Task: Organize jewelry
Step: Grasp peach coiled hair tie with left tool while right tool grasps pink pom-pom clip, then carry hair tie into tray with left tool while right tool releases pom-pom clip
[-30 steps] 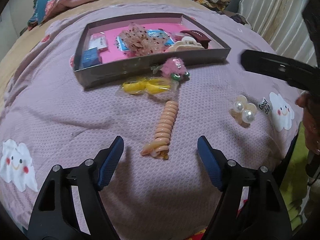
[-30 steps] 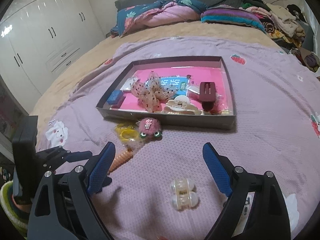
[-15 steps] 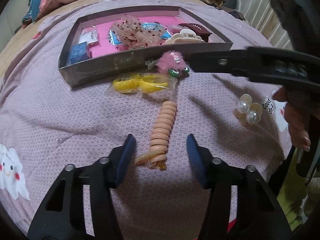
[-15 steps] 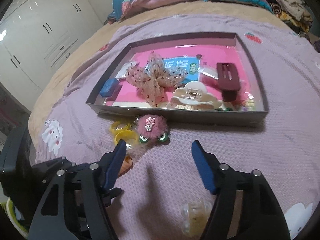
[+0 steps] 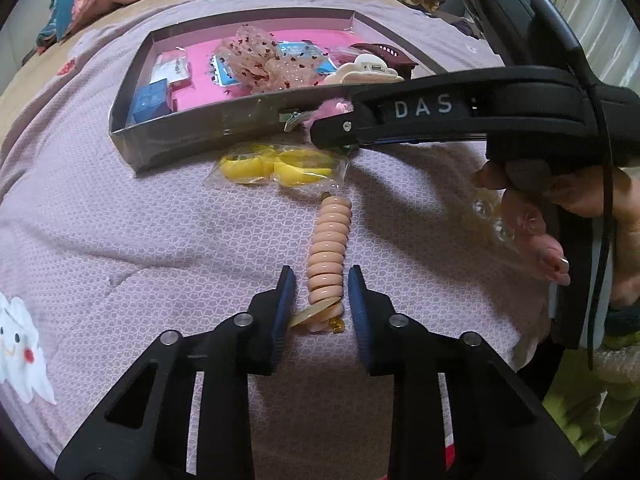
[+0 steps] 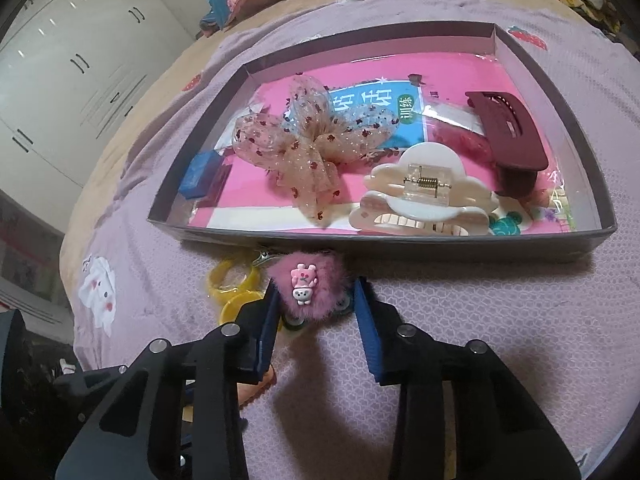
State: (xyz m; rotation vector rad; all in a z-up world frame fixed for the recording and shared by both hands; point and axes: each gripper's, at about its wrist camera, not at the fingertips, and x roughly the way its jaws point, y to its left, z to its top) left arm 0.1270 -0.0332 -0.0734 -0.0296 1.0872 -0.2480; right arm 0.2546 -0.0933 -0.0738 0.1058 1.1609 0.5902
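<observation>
A peach spiral hair tie point(image 5: 329, 252) lies on the lilac bedspread. My left gripper point(image 5: 321, 285) straddles its near end with the jaws narrowed around it, a small gap still on each side. A fluffy pink hair clip point(image 6: 310, 289) lies just in front of the grey tray point(image 6: 440, 245). My right gripper point(image 6: 316, 300) has its jaws closed in against the clip's sides. The right gripper also crosses the left wrist view as a black bar point(image 5: 440, 114) hiding most of the clip.
The tray point(image 5: 192, 126) holds a tulle bow point(image 6: 308, 148), a cream claw clip point(image 6: 424, 196), a maroon clip point(image 6: 506, 132) and a blue box point(image 6: 198, 174). Bagged yellow rings point(image 5: 280, 164) lie by the tray. A pearl clip point(image 5: 490, 220) sits behind the hand.
Both grippers moved forward and narrowed: the left around the spiral tie's near end, the right onto the fluffy pink clip. The right gripper now crosses the left view lower down.
</observation>
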